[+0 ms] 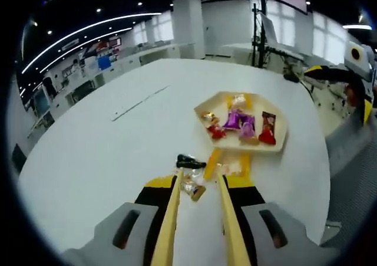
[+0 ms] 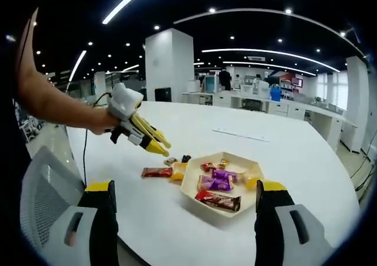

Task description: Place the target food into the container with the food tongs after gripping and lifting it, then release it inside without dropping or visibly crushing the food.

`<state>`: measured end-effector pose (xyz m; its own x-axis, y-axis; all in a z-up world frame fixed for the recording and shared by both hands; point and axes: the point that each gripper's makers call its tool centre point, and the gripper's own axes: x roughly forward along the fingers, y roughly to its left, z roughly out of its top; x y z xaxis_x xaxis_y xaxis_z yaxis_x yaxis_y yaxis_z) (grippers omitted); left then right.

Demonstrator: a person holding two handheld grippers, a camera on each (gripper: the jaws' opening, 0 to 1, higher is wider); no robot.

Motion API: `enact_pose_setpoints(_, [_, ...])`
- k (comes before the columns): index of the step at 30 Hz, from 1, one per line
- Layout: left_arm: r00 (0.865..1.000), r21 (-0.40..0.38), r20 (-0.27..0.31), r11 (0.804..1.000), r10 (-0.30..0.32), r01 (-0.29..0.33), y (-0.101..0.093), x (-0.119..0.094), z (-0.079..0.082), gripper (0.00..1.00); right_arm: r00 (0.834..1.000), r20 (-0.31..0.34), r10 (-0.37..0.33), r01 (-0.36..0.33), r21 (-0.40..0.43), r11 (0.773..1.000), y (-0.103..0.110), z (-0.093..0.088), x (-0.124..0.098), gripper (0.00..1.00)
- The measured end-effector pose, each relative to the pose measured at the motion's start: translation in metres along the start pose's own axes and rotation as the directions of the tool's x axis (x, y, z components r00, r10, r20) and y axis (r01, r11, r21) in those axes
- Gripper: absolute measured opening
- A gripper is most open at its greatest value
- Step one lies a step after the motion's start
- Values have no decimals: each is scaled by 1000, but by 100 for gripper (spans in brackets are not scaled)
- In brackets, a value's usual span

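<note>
A beige hexagonal tray (image 1: 204,109) (image 2: 237,160) on the white table holds several wrapped candies, among them purple ones (image 1: 238,121) (image 2: 219,175) and a red bar (image 2: 218,202). Loose on the table just short of the tray lie a small gold-wrapped candy (image 1: 192,187) (image 2: 170,160), a black one (image 1: 189,161) (image 2: 186,158), a yellow one (image 1: 212,163) (image 2: 177,170) and a red-brown bar (image 2: 156,172). My left gripper (image 1: 199,174) (image 2: 160,146) carries yellow tongs, open, with the gold-wrapped candy between the blades. My right gripper (image 2: 185,186) is wide open, back from the tray, nothing in it.
The round white table (image 1: 118,160) (image 2: 283,142) ends close below the tray in the right gripper view. A grey chair (image 2: 41,195) stands at its near left edge. A person's arm (image 2: 53,104) holds the left gripper. The right gripper (image 1: 356,65) shows at the far right.
</note>
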<state>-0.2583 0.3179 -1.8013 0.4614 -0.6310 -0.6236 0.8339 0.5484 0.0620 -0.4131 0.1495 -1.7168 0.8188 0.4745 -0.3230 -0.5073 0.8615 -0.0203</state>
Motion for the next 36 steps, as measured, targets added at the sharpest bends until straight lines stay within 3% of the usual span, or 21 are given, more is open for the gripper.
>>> enact_pose_setpoints(3, [999, -17, -28, 999, 44, -45, 7, 1, -16, 26, 1000, -1, 1, -1, -2, 1000, 0, 0, 0, 97])
enact_pose_setpoints(11, [998, -43, -23, 997, 58, -59, 8, -1, -24, 26, 1000, 1, 3, -3, 0, 1000, 0, 1, 0, 97])
enact_pose_setpoints(23, [998, -78, -16, 995, 67, -68, 9, 11, -12, 26, 1000, 1, -1, 1, 2, 1000, 0, 1, -1, 96])
enact_pose_setpoints(26, [996, -92, -31, 992, 80, -83, 11, 19, -11, 26, 1000, 1, -2, 2, 4, 1000, -1, 0, 0, 96])
enact_pose_setpoints(27, [996, -129, -40, 988, 82, -87, 11, 21, -11, 26, 1000, 1, -2, 2, 3, 1000, -1, 0, 0, 96])
enact_pose_setpoints(31, [990, -123, -92, 985, 107, -118, 14, 30, -16, 26, 1000, 2, -6, 6, 5, 1000, -2, 0, 0, 96])
enact_pose_setpoints(36, [987, -137, -106, 982, 119, -133, 15, 36, -15, 26, 1000, 3, -12, 12, 7, 1000, -3, 0, -1, 96])
